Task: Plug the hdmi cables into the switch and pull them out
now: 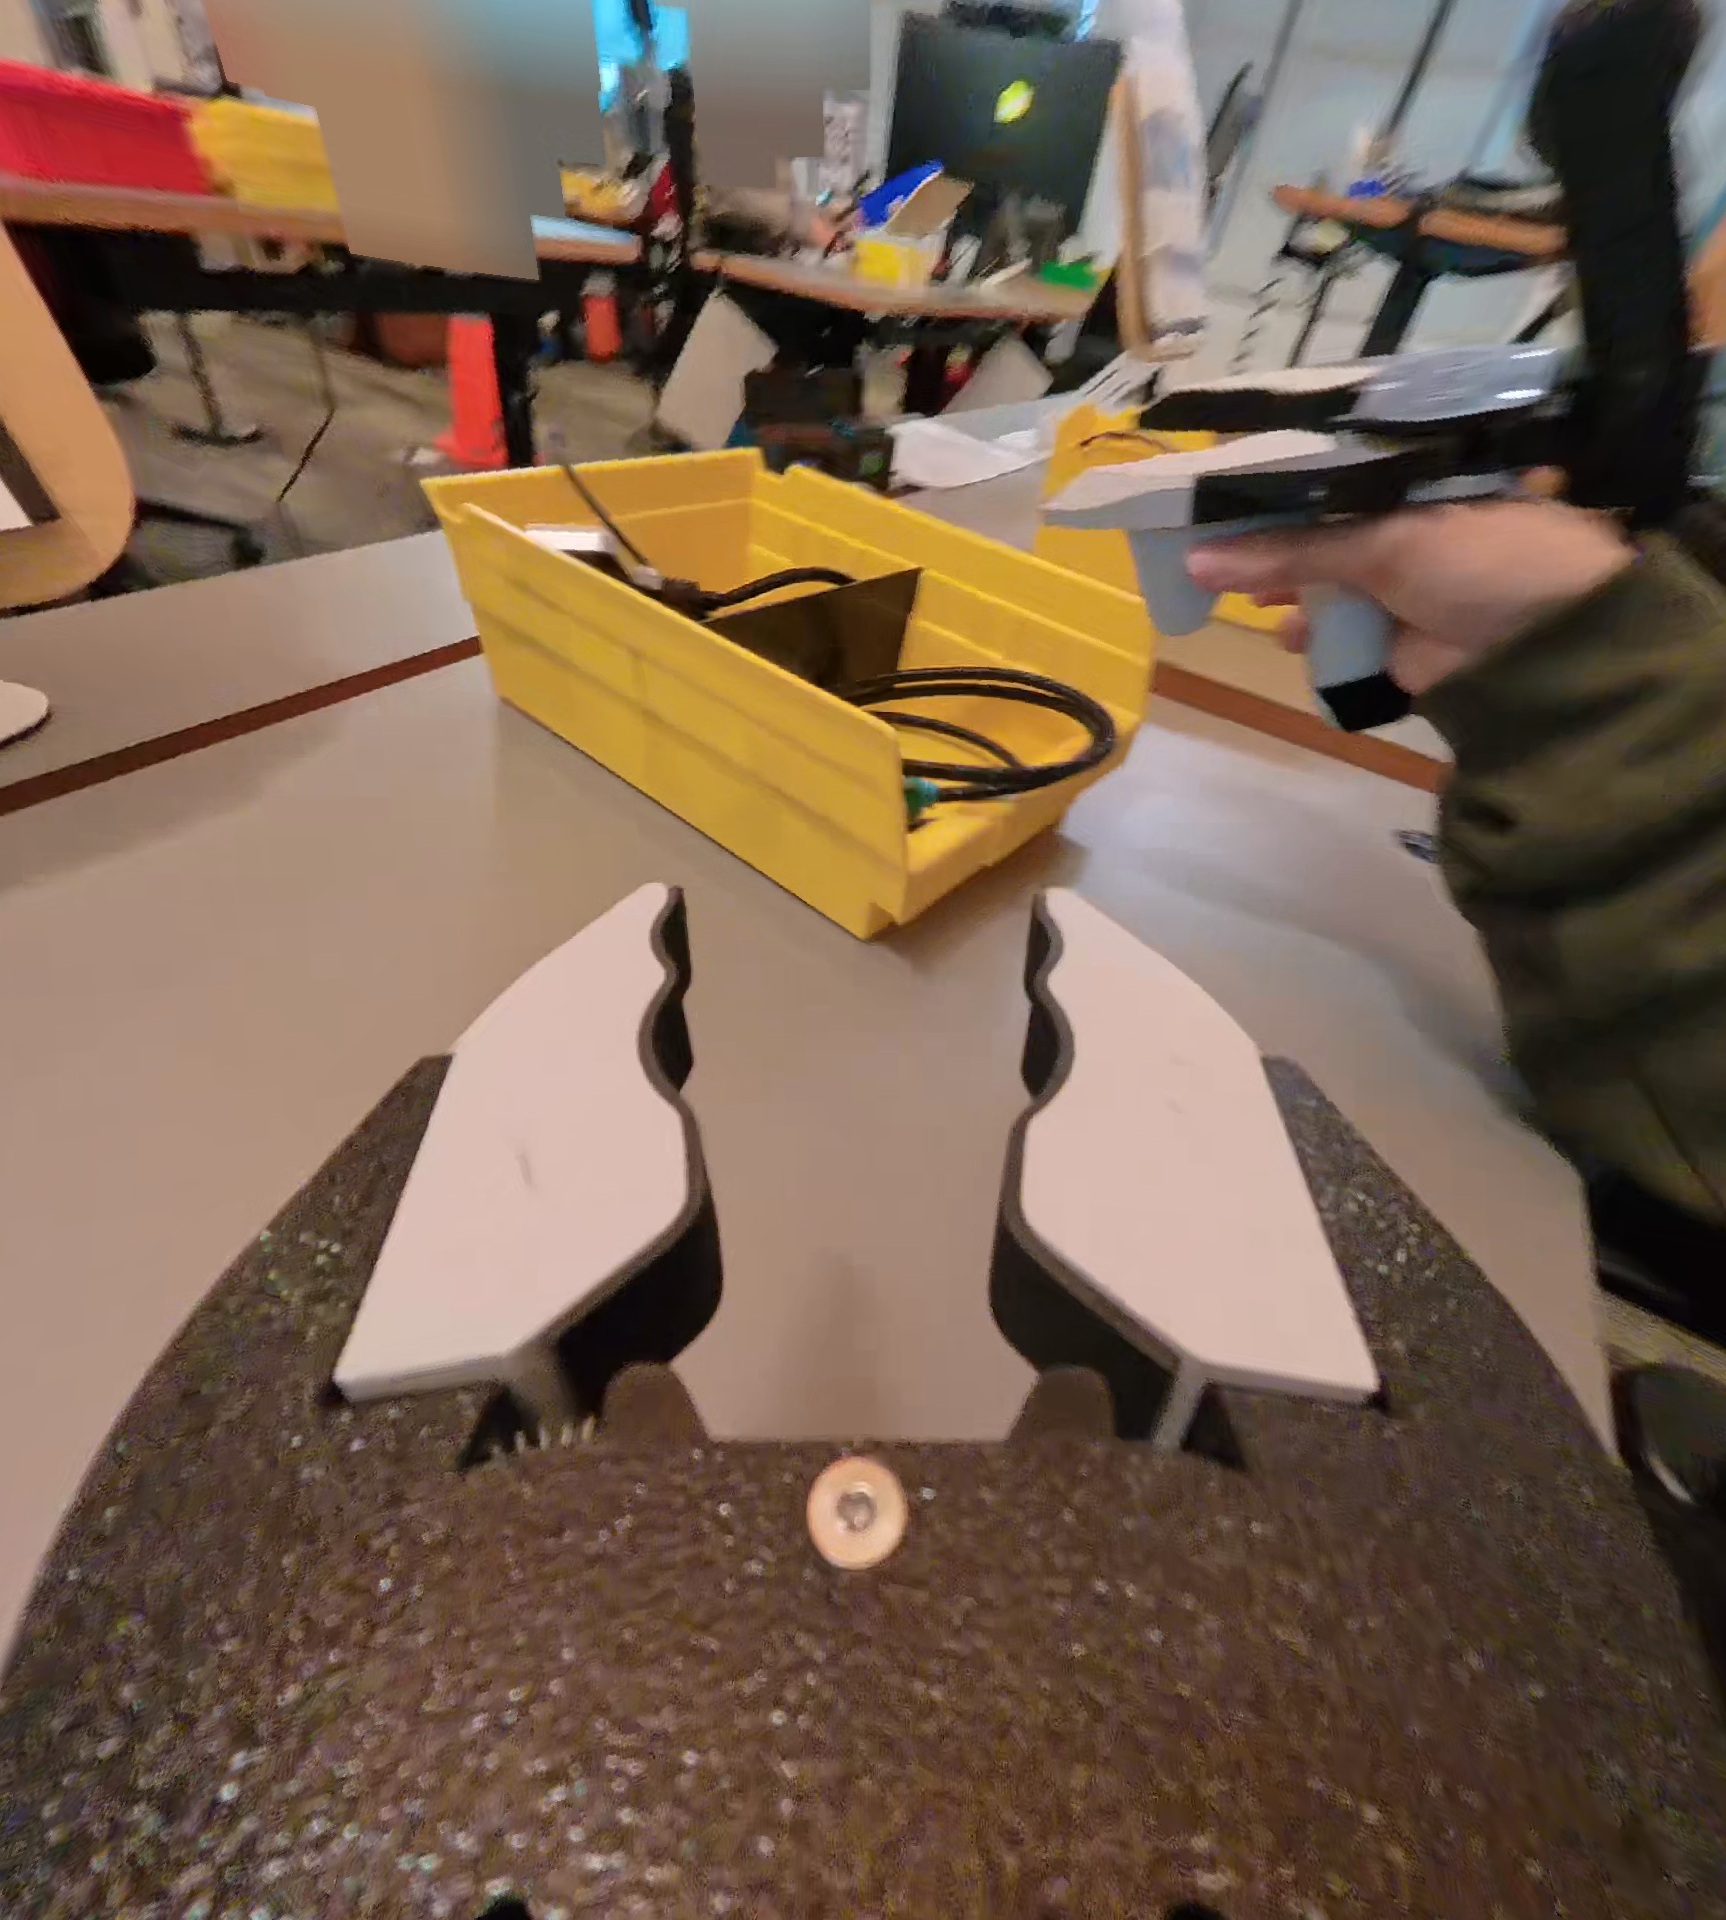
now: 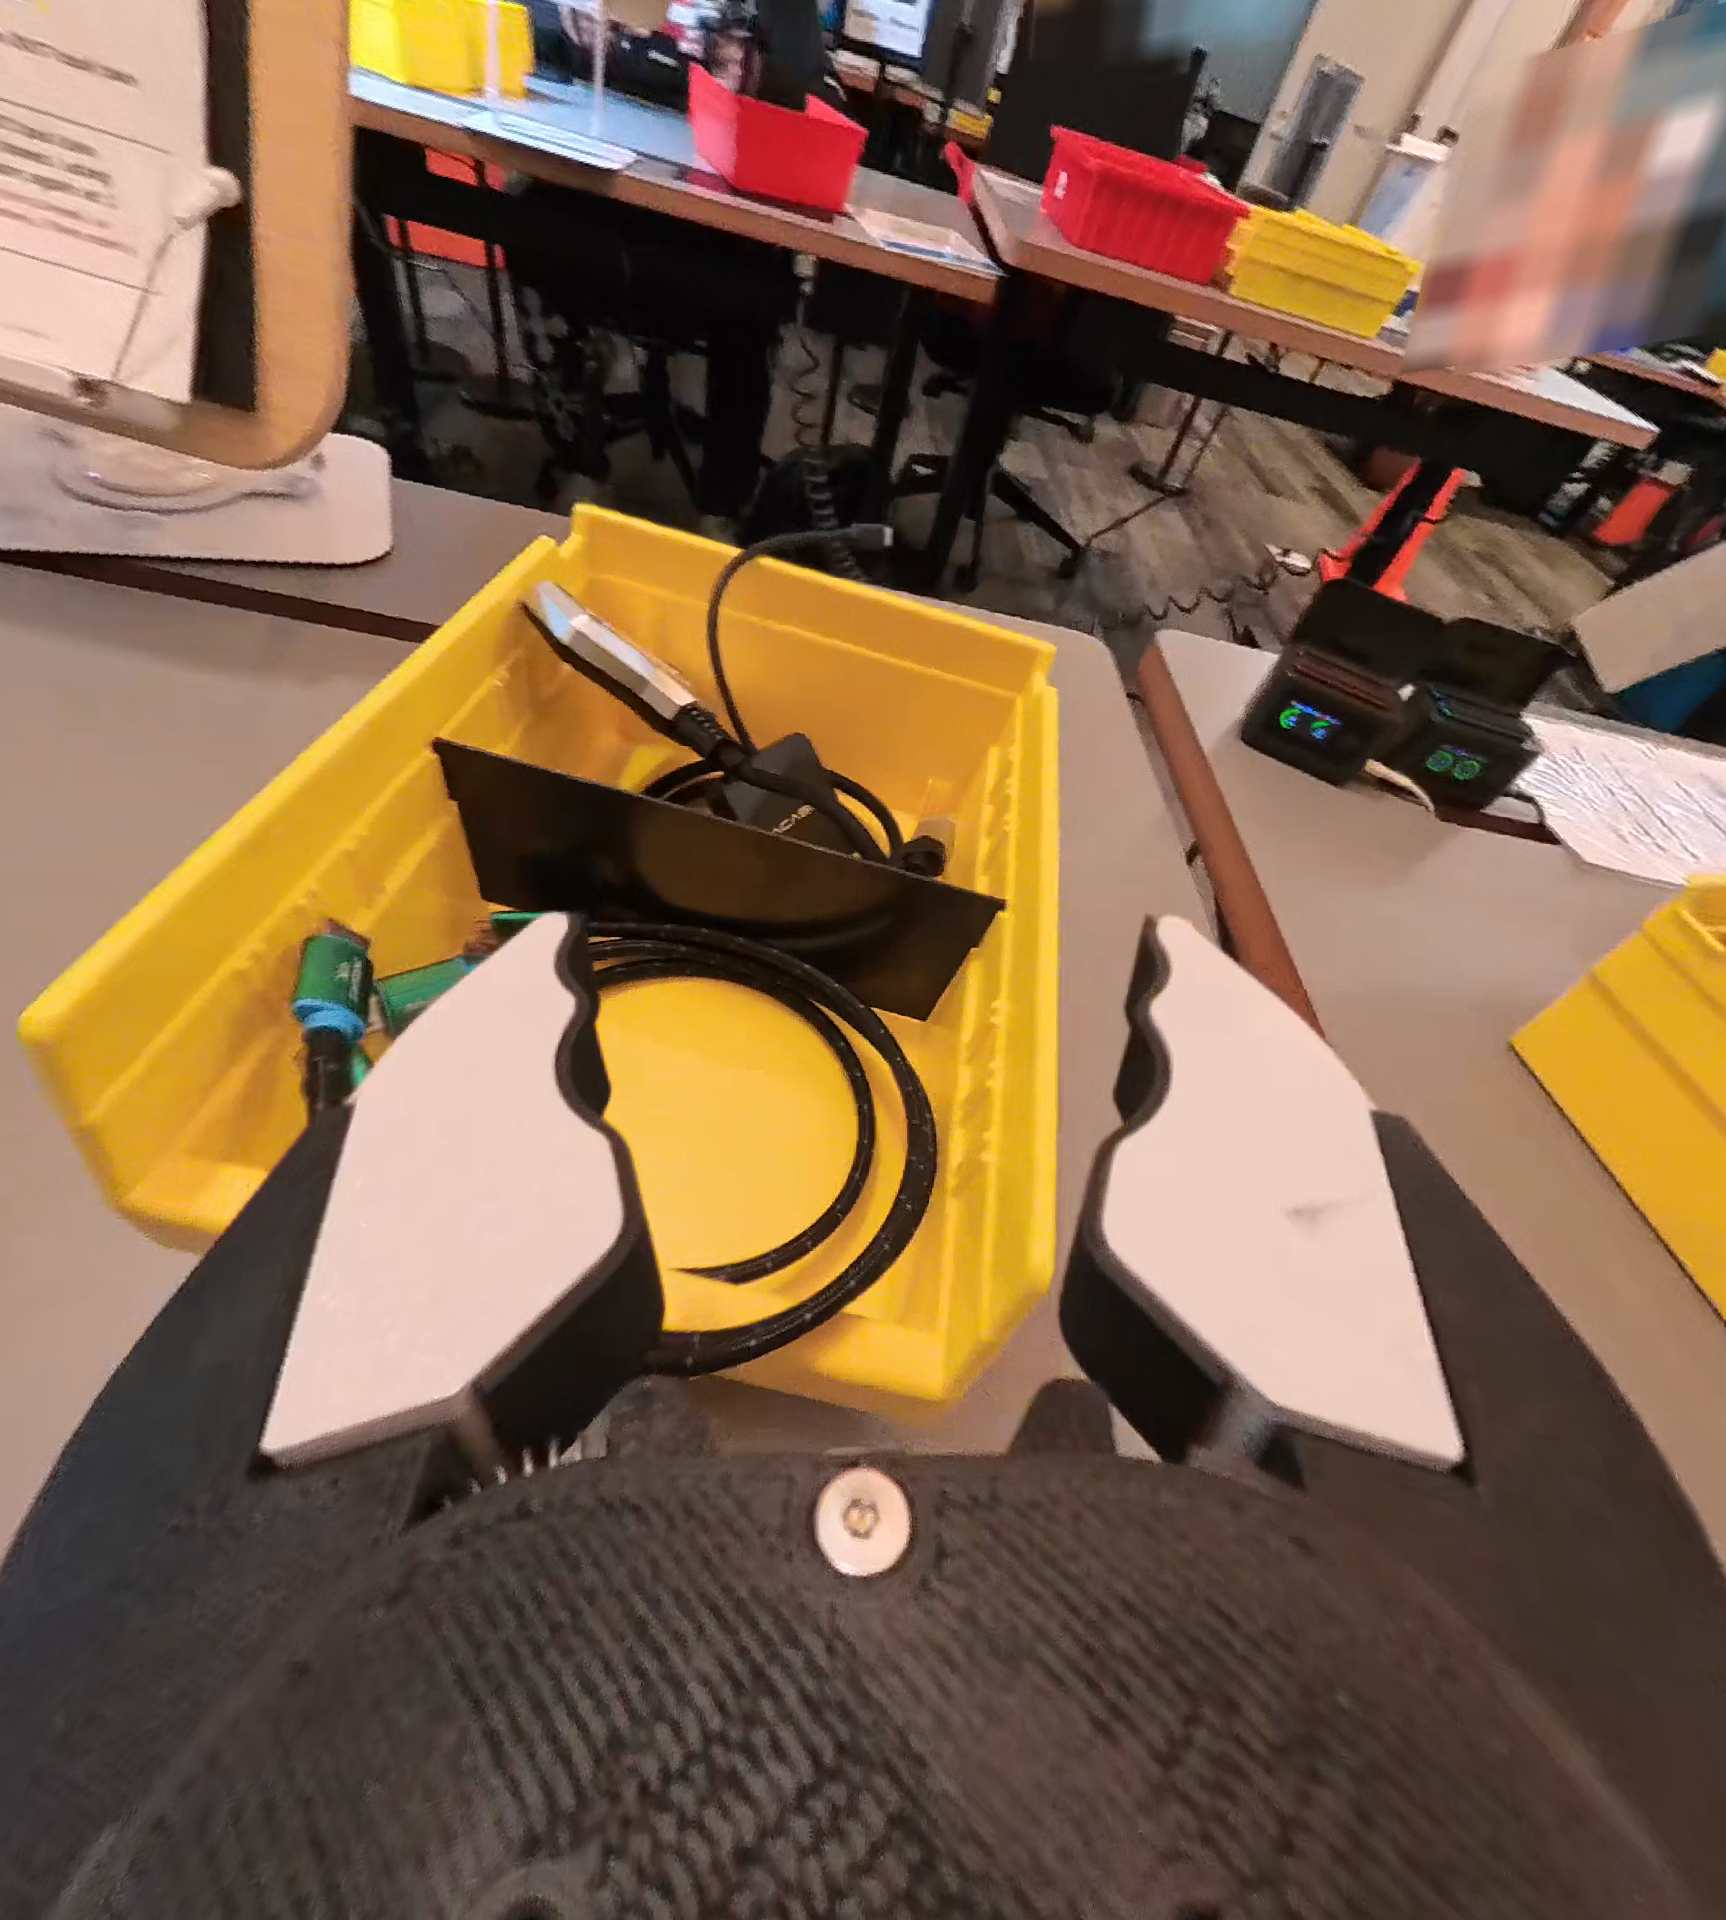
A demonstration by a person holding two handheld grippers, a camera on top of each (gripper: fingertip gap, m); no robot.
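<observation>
A yellow bin (image 2: 215, 997) sits on the grey table, split by a black divider (image 2: 568, 831). Its near part holds coiled black HDMI cables (image 2: 890, 1101) with green plugs (image 2: 334, 982). Its far part holds a silver switch (image 2: 610, 655) with a black lead and a round black device. My right gripper (image 2: 859, 940) is open and empty, hovering just above the bin's near end. My left gripper (image 1: 854, 904) is open and empty, low over the table, short of the bin (image 1: 734, 727). In the left wrist view the right gripper (image 1: 1254, 457) shows held by a hand beyond the bin.
A second yellow bin (image 2: 1690, 1049) lies at the right. A monitor stand with a white base (image 2: 152, 509) is at the far left. Two black chargers (image 2: 1389, 717) and papers sit on the neighbouring table. The table seam (image 1: 184, 738) runs left of the bin.
</observation>
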